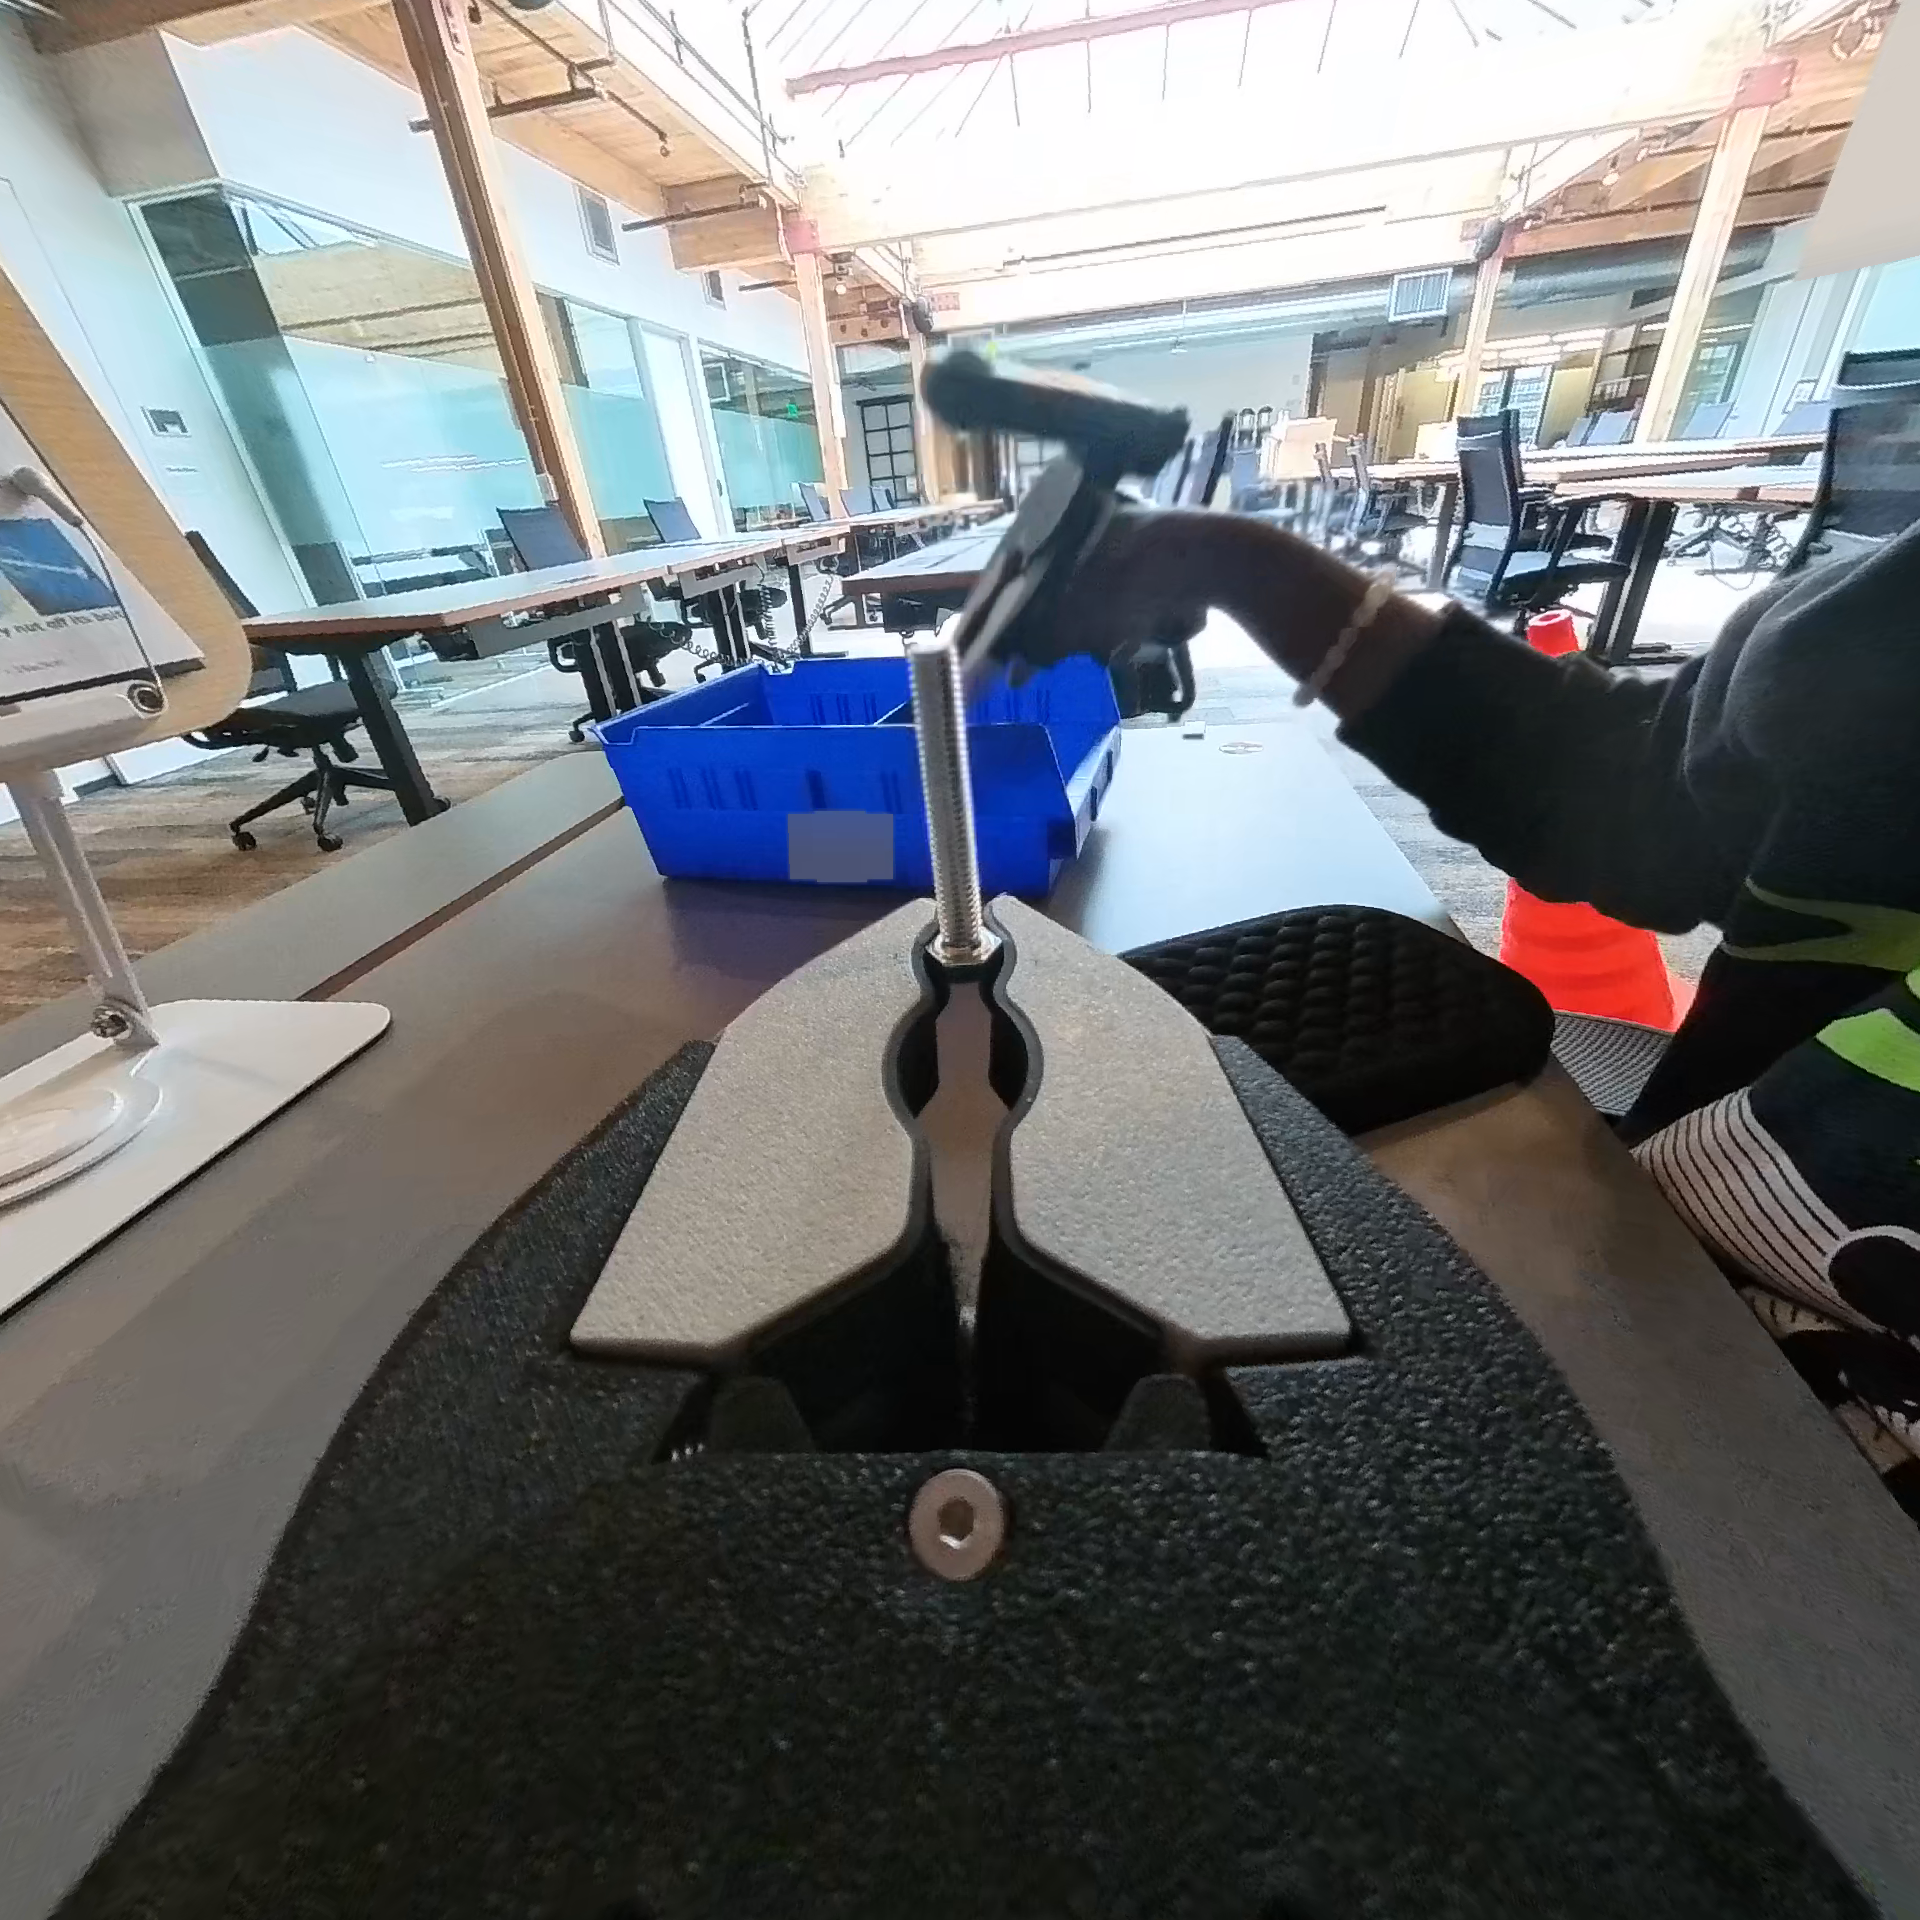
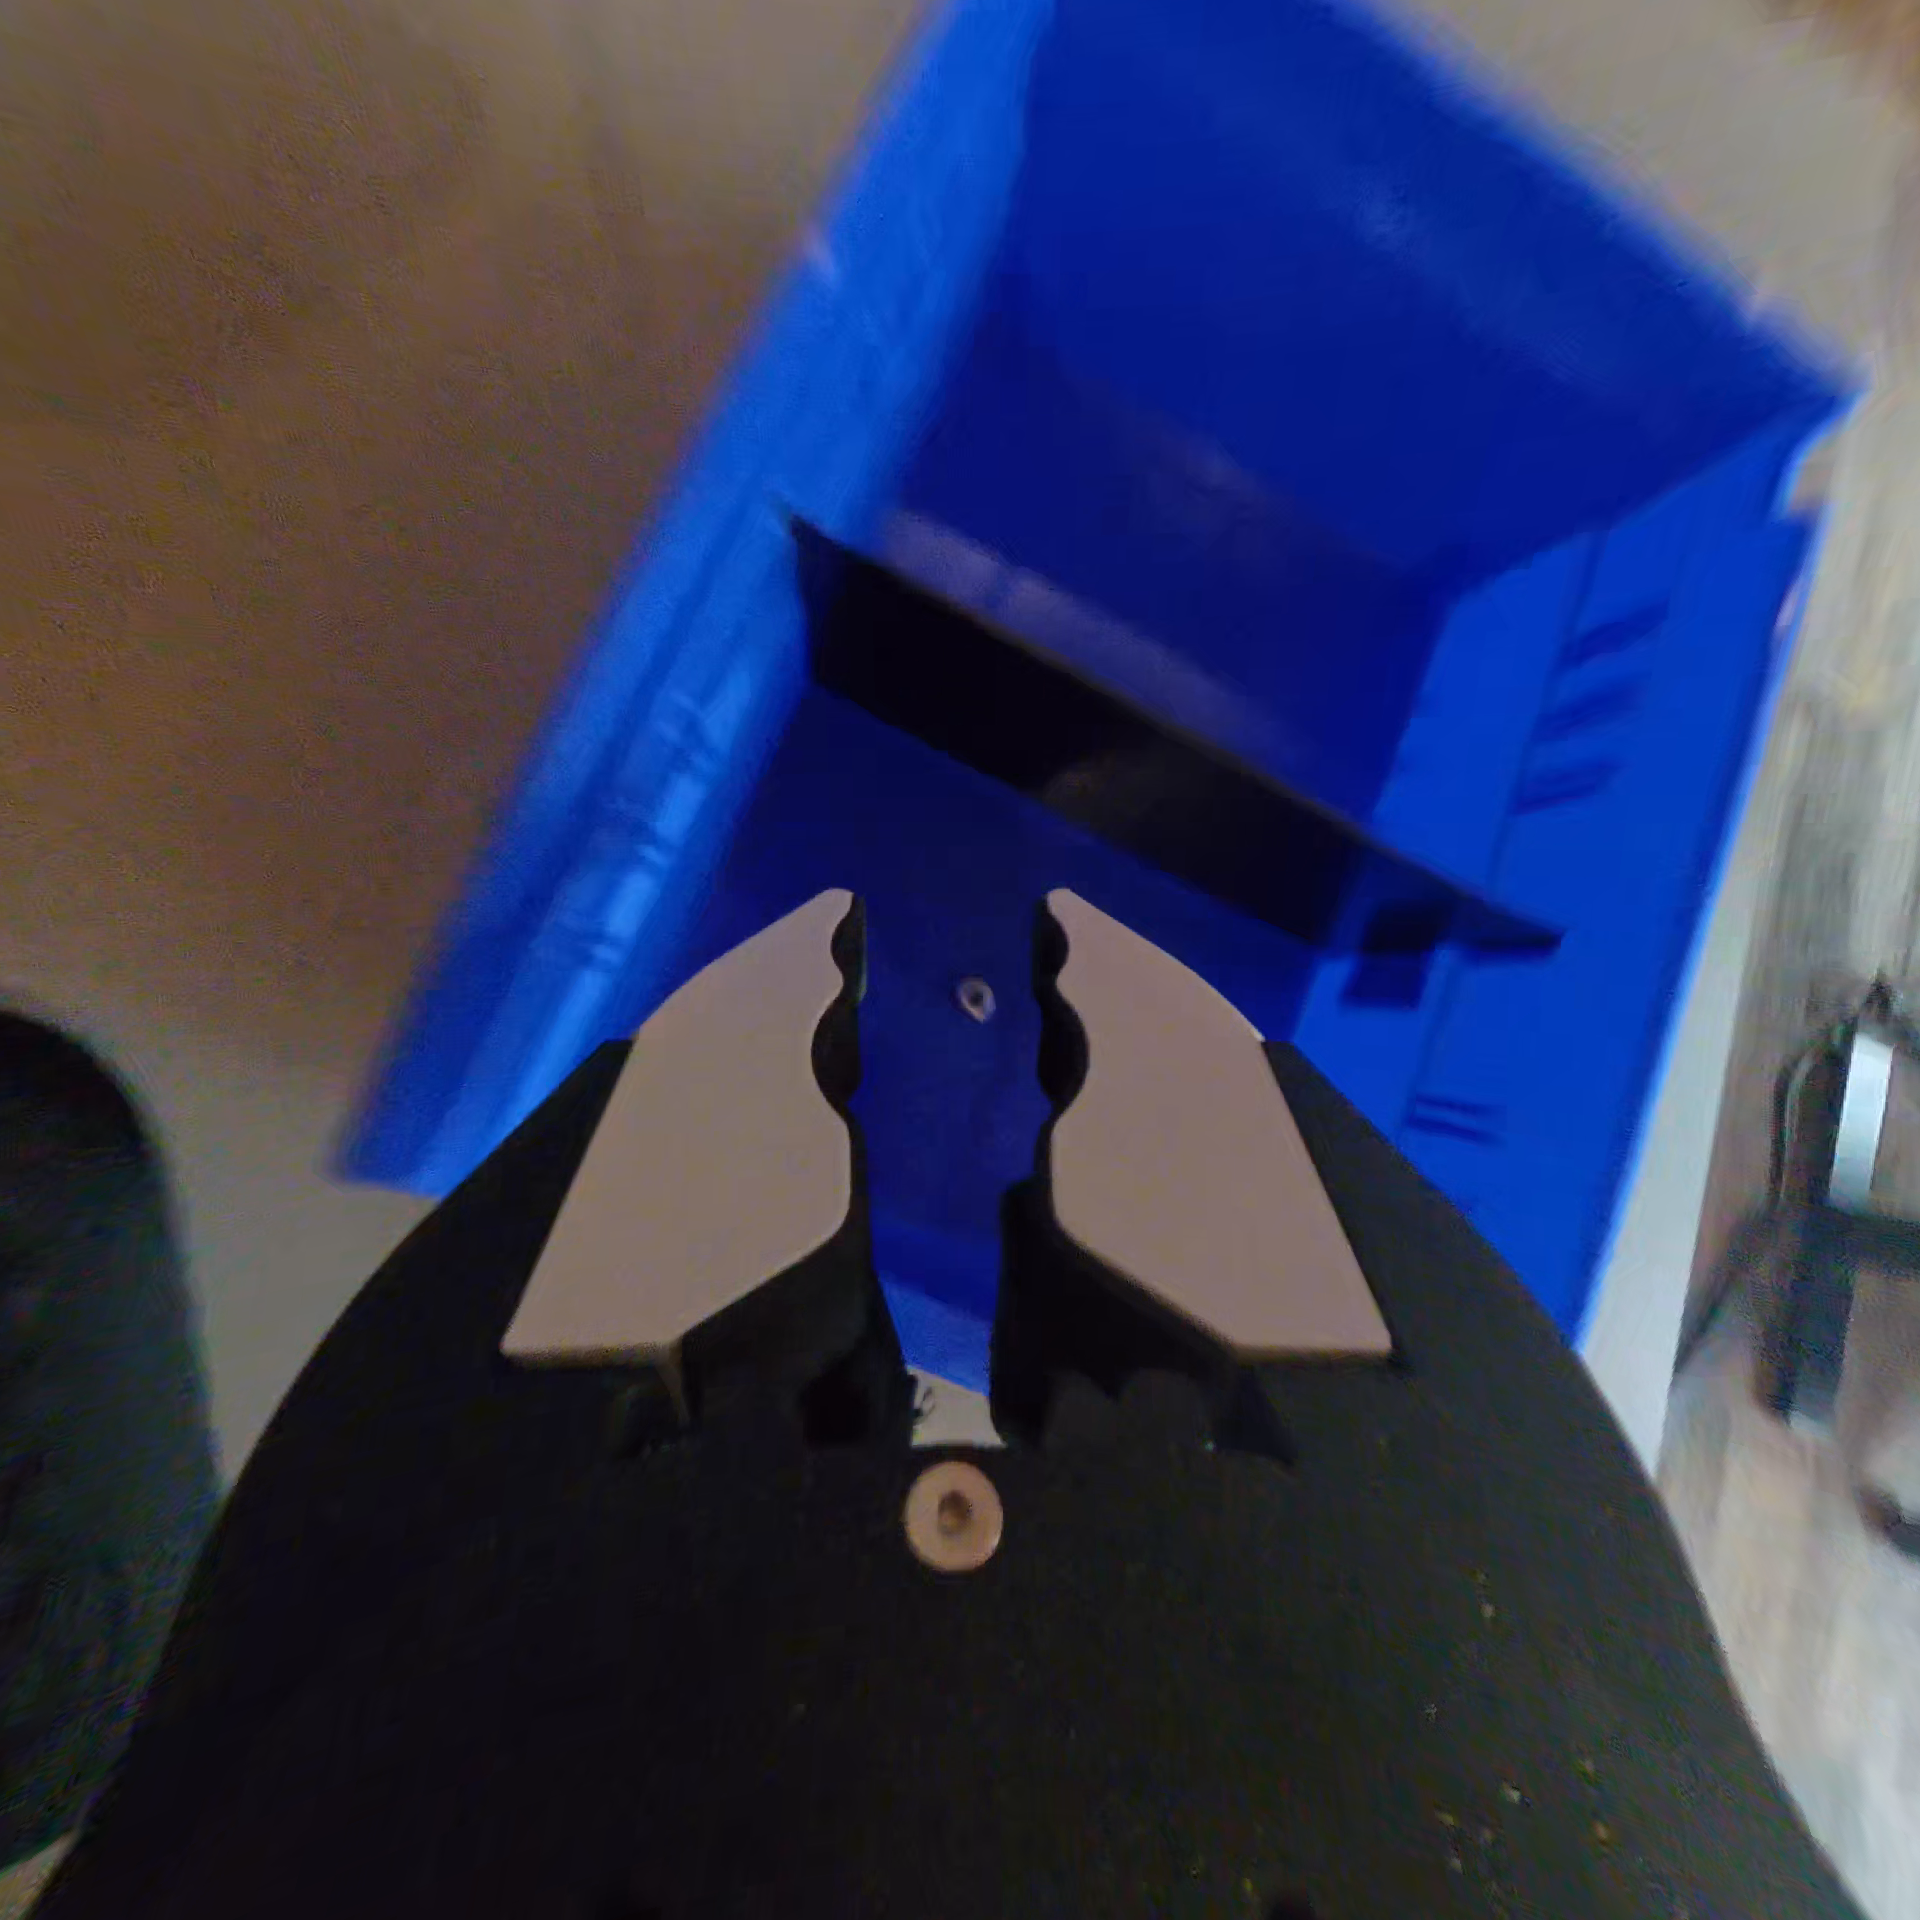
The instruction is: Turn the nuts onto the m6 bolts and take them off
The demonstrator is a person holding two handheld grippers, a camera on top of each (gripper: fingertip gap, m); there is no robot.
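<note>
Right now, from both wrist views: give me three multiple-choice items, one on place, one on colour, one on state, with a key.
1. Where is the loose nut?
A. on the floor of the bin
B. on the table
C. on the bolt

2. What colour is the bin?
A. red
B. blue
C. grey

3. How does the right gripper stand?
A. shut on the bolt
B. shut on the nut
C. open, above the bin

Key:
1 A, the small metal ring lies on the blue floor, seen between the open fingers.
2 B, blue in both views.
3 C, blue floor shows between its spread fingers; the bolt stands upright, clamped in the left gripper.
</note>
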